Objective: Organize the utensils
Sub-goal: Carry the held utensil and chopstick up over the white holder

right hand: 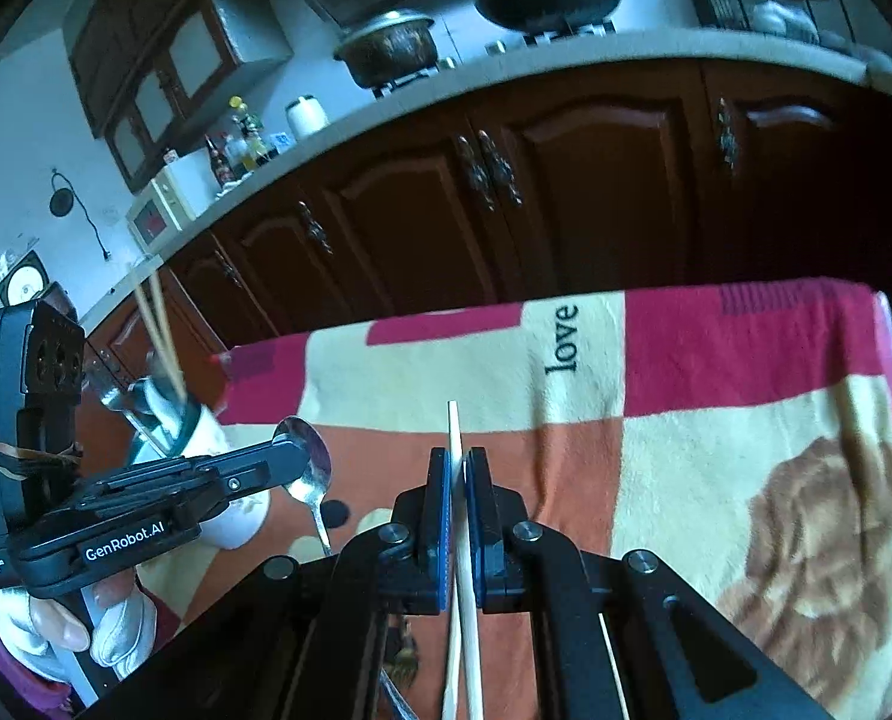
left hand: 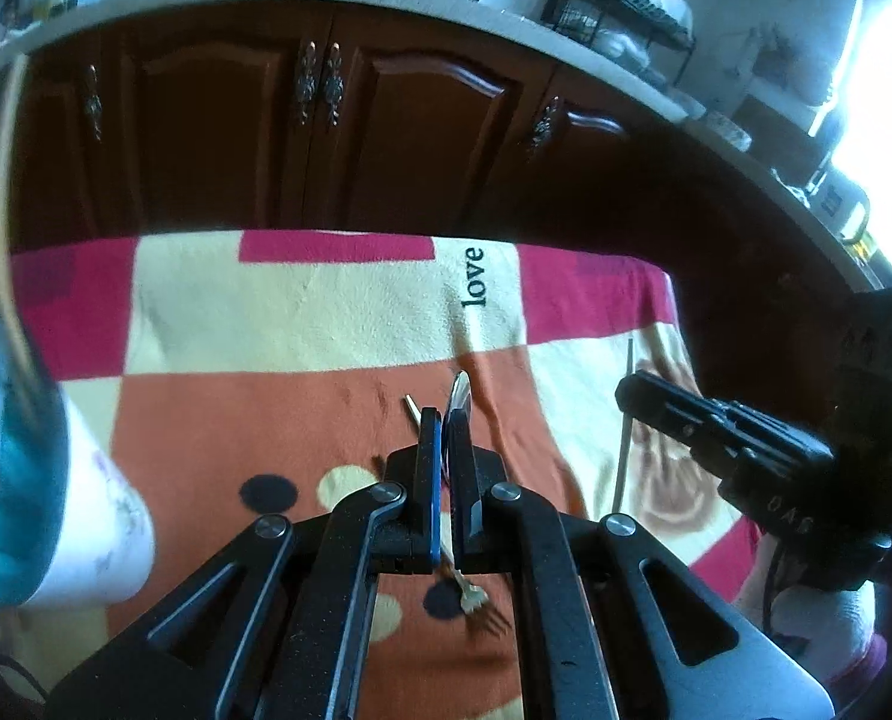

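Observation:
My left gripper (left hand: 446, 414) is shut on a metal spoon (left hand: 459, 391), held above the table; it also shows in the right wrist view (right hand: 293, 450) with the spoon's bowl (right hand: 305, 459) sticking out. My right gripper (right hand: 457, 456) is shut on pale chopsticks (right hand: 454, 438), and it shows at the right of the left wrist view (left hand: 631, 393). A small fork (left hand: 475, 597) lies on the blanket under the left gripper. A white utensil cup (right hand: 206, 450) with chopsticks (right hand: 158, 324) in it stands at the left, and shows close and blurred in the left wrist view (left hand: 80, 528).
The table is covered by a checked blanket (left hand: 302, 324) printed "love". One more chopstick (right hand: 613, 672) lies on the blanket at the lower right. Dark wooden cabinets (left hand: 218, 138) and a kitchen counter (right hand: 386, 96) stand beyond the table's far edge.

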A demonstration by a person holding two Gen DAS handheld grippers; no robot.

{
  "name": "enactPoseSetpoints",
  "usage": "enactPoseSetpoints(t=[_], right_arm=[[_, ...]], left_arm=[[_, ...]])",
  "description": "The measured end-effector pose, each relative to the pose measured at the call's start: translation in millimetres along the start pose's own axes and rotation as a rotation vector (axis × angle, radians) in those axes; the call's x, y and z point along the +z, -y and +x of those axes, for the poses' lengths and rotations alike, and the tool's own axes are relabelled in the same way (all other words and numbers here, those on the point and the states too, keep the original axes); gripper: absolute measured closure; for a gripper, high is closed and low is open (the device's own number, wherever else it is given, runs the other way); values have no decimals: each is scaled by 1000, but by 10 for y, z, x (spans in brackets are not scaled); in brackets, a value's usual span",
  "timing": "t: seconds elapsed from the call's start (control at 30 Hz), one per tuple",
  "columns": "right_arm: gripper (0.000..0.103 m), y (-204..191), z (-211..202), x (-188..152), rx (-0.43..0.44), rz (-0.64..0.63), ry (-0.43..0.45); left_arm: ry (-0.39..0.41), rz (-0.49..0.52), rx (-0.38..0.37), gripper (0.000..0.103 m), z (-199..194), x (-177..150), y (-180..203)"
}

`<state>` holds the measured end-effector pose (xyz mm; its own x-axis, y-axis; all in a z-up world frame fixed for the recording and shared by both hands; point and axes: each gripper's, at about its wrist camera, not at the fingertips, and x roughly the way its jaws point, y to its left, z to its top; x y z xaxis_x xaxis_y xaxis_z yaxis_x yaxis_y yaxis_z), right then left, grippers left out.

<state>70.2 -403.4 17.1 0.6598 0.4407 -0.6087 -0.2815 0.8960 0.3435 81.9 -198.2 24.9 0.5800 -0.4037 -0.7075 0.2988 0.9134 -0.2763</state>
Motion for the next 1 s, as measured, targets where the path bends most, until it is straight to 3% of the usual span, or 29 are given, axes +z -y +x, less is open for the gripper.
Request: enactPoseSetpoints(t=[0.67, 1.0], right_arm=[[99, -992, -577, 186, 12, -148, 76], [99, -1626, -751, 557, 81, -228, 150]], left_arm=[[108, 1, 24, 102, -1069, -88, -161], [232, -41, 64, 102, -1871, 233, -638]])
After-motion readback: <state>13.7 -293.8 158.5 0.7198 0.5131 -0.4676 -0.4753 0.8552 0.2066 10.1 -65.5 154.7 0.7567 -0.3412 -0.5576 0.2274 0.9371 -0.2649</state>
